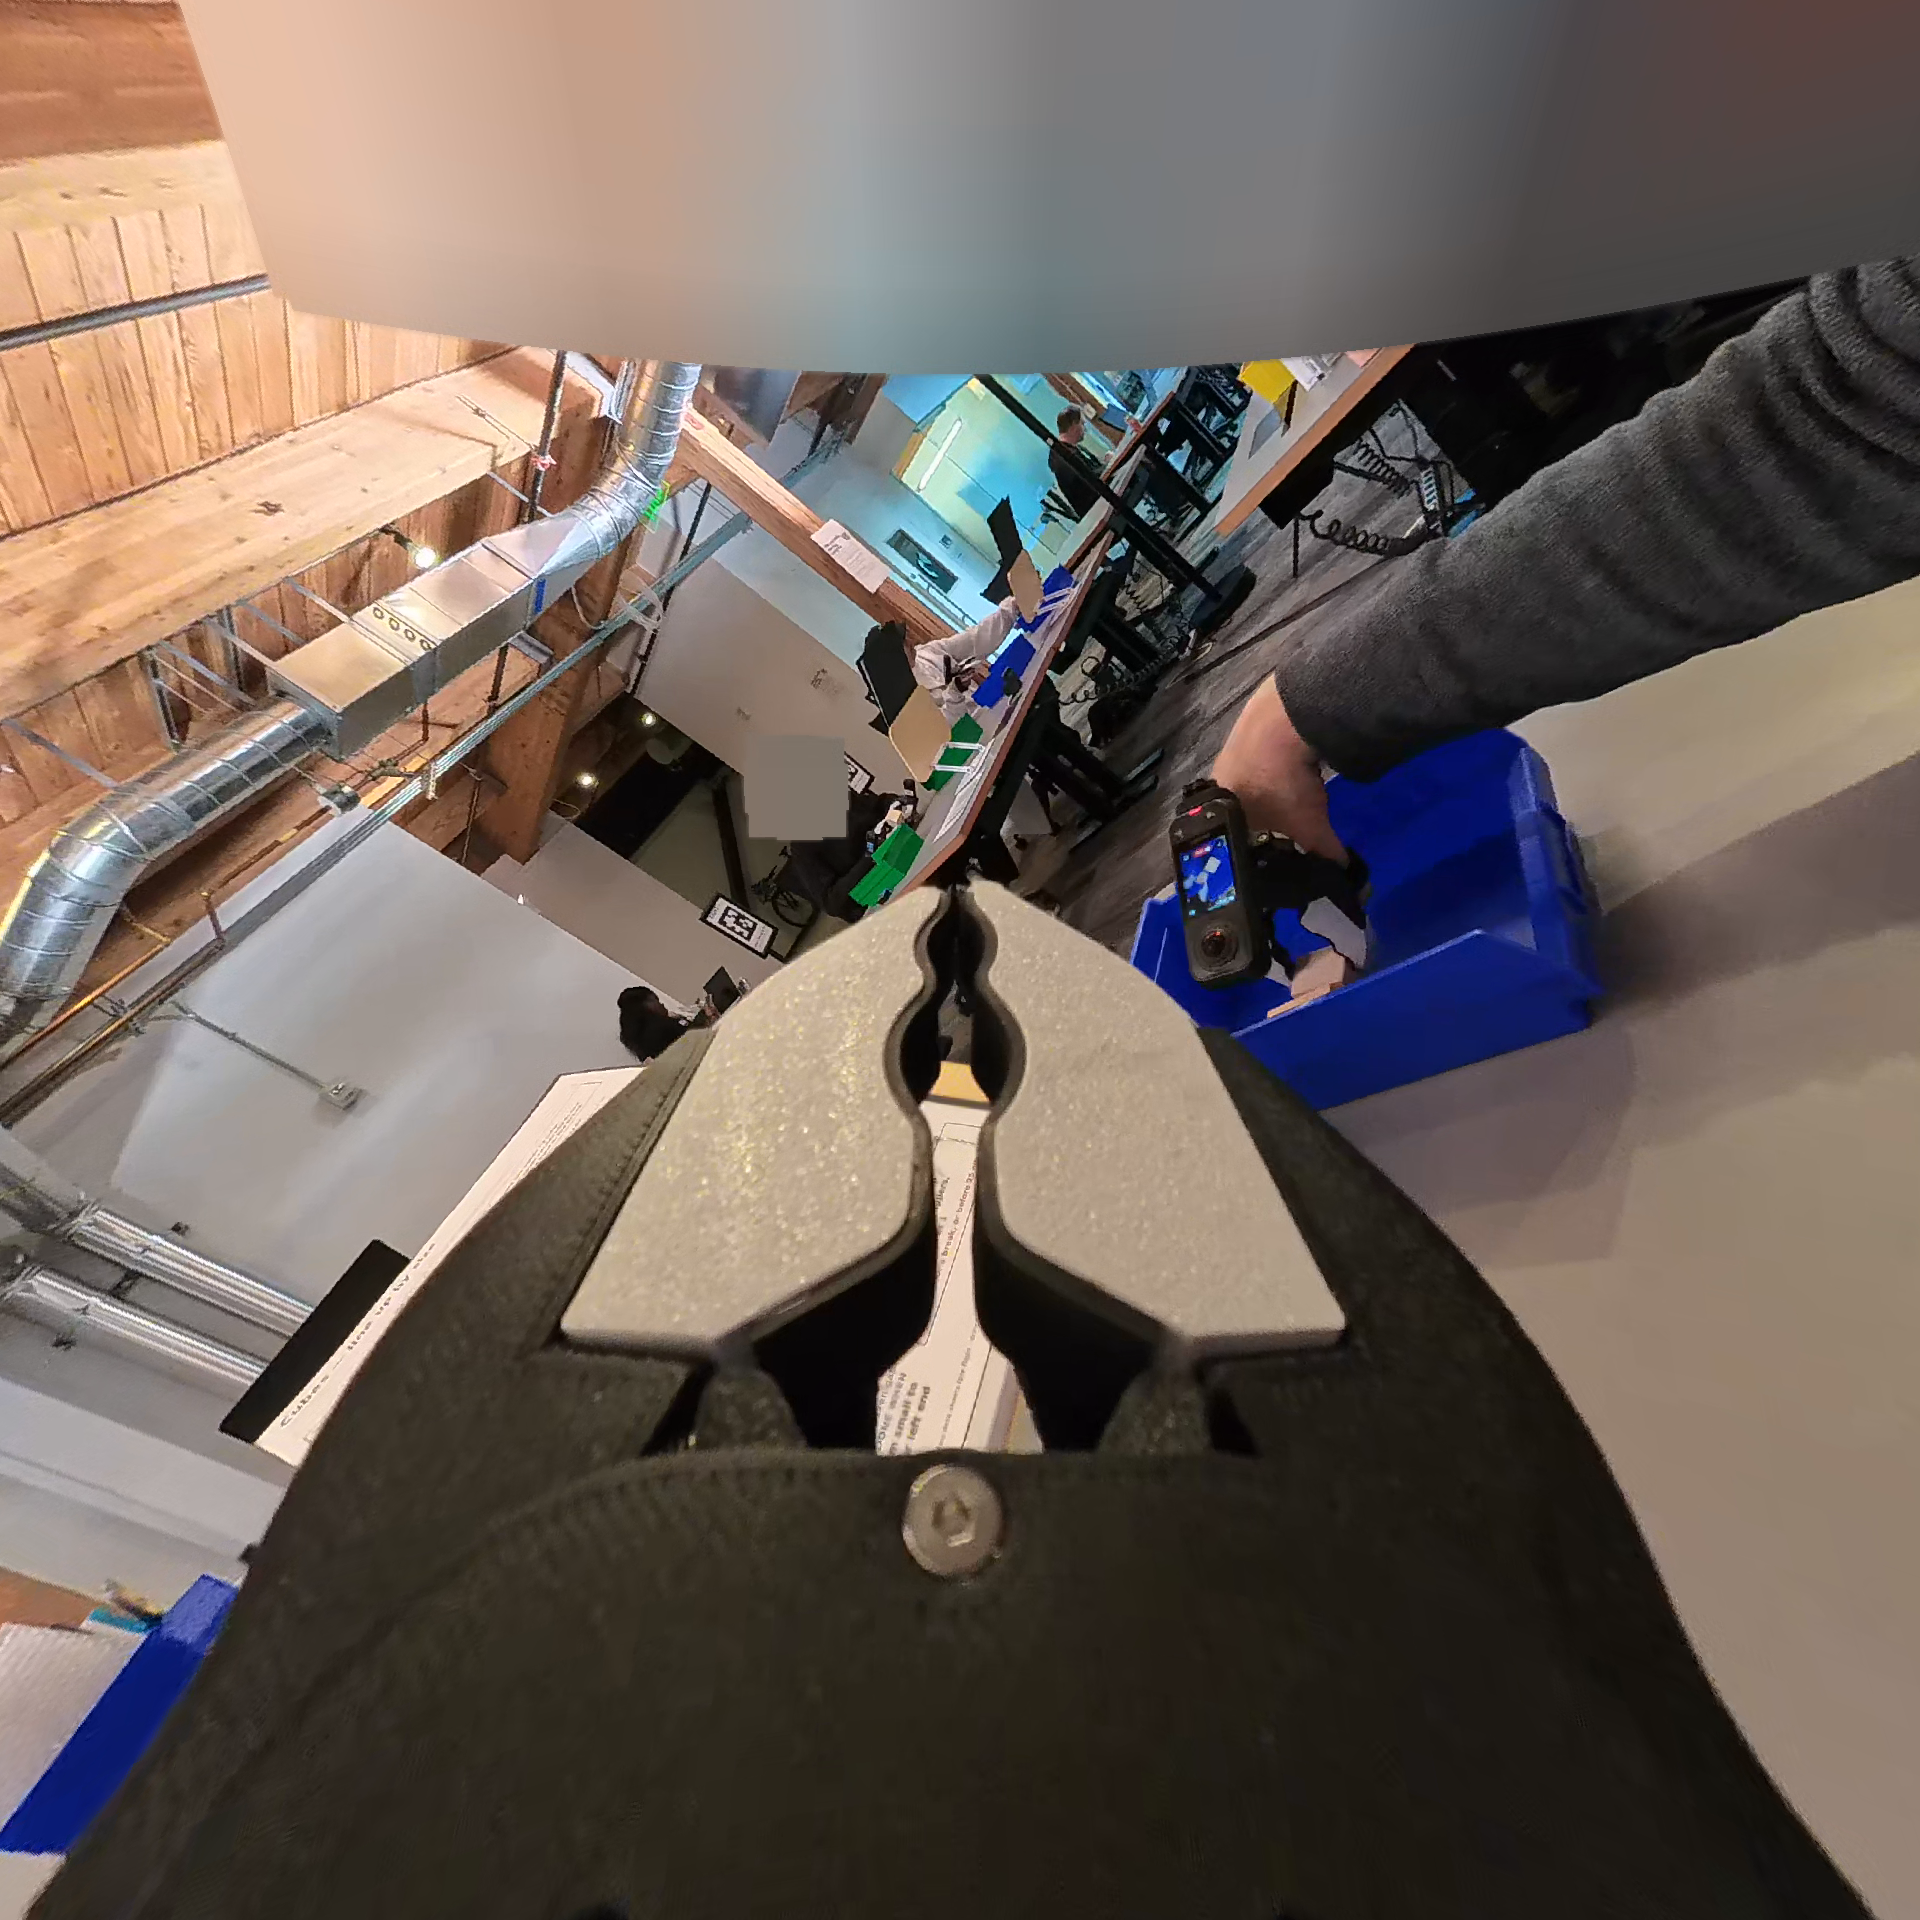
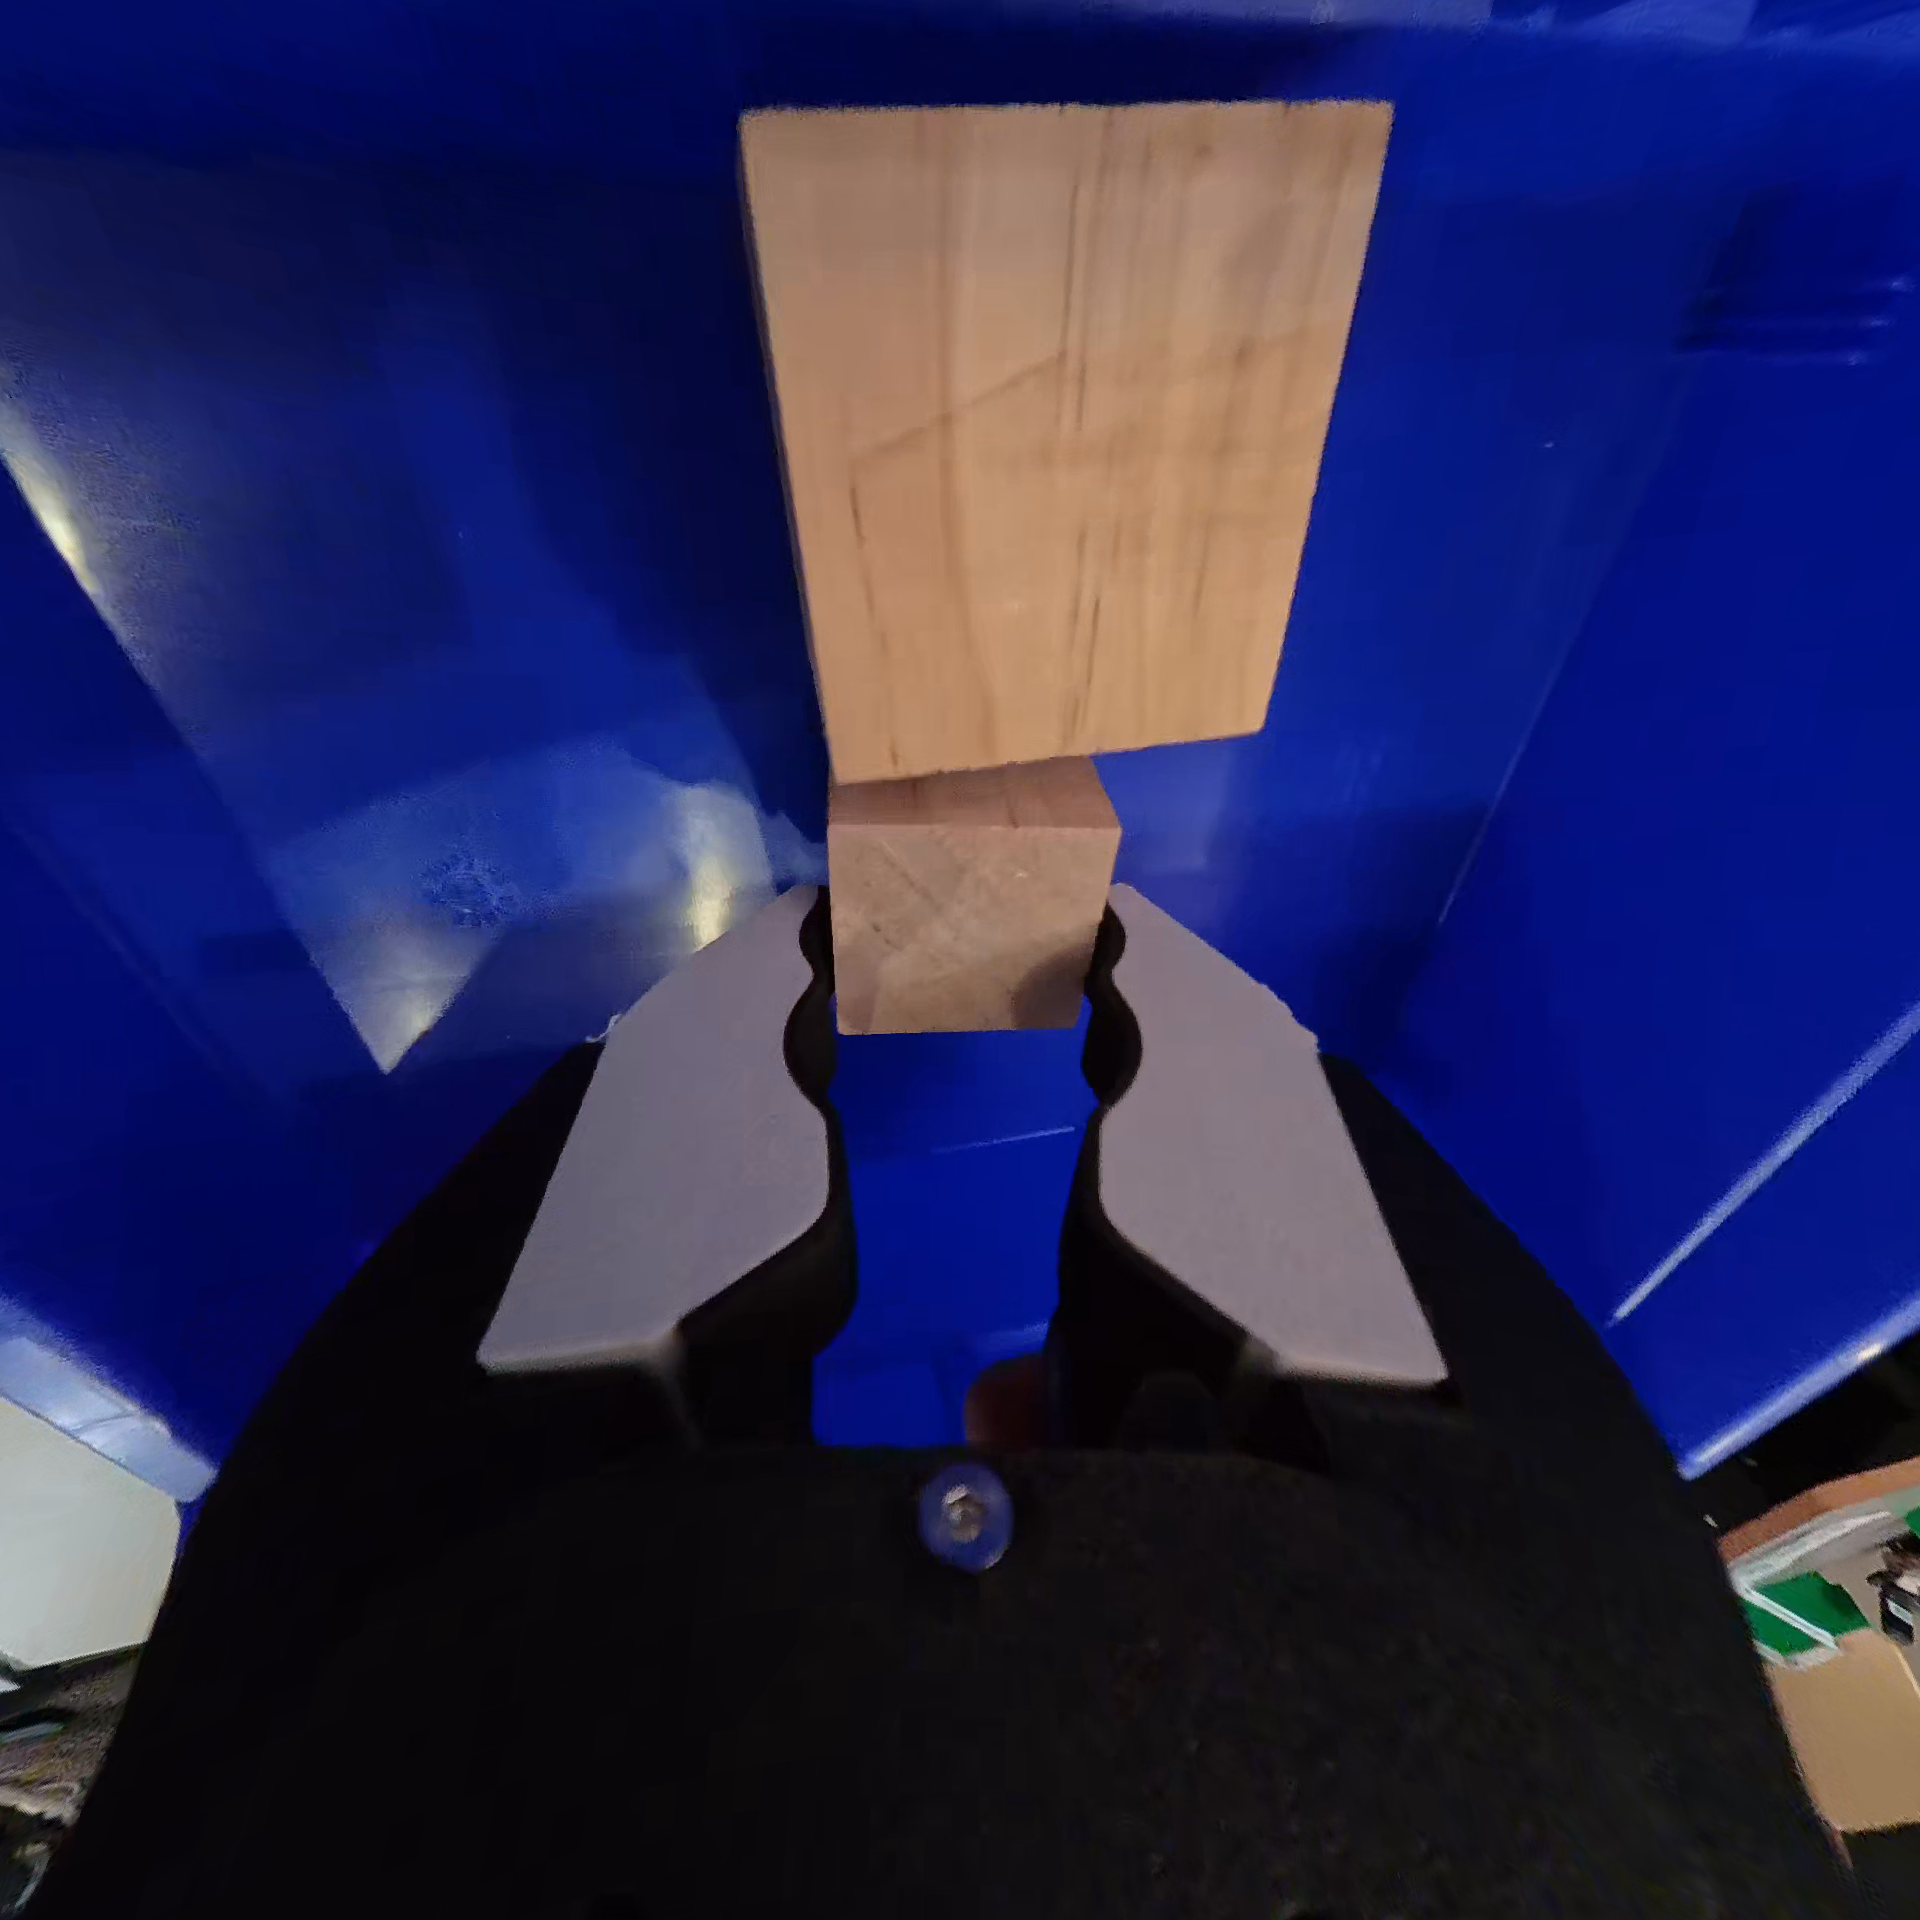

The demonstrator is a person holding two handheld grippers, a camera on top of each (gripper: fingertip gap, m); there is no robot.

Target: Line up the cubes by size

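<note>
Clamped between your right gripper's [image 2: 964, 961] fingertips, the small wooden cube [image 2: 971, 925] sits inside the blue bin [image 2: 416, 520], touching the large cube [image 2: 1060, 426]. Lift straight, avoiding dragging it. Left gripper [image 1: 956, 914] idles shut.

Your left gripper [image 1: 958, 904] has a black, rough-textured body widening toward the camera, with one silver hex screw [image 1: 954, 1524] at its centre. Its two fingers [image 1: 790, 1132] are flat, speckled grey plates with wavy black inner edges. Your right gripper [image 2: 961, 940] is built the same: black body, pale grey fingers [image 2: 665, 1174], scalloped black pads, a screw [image 2: 963, 1515]. A small black camera [image 1: 1216, 894] with a lit screen rides on it. Your sleeve [image 1: 1621, 582] is dark grey knit.
</note>
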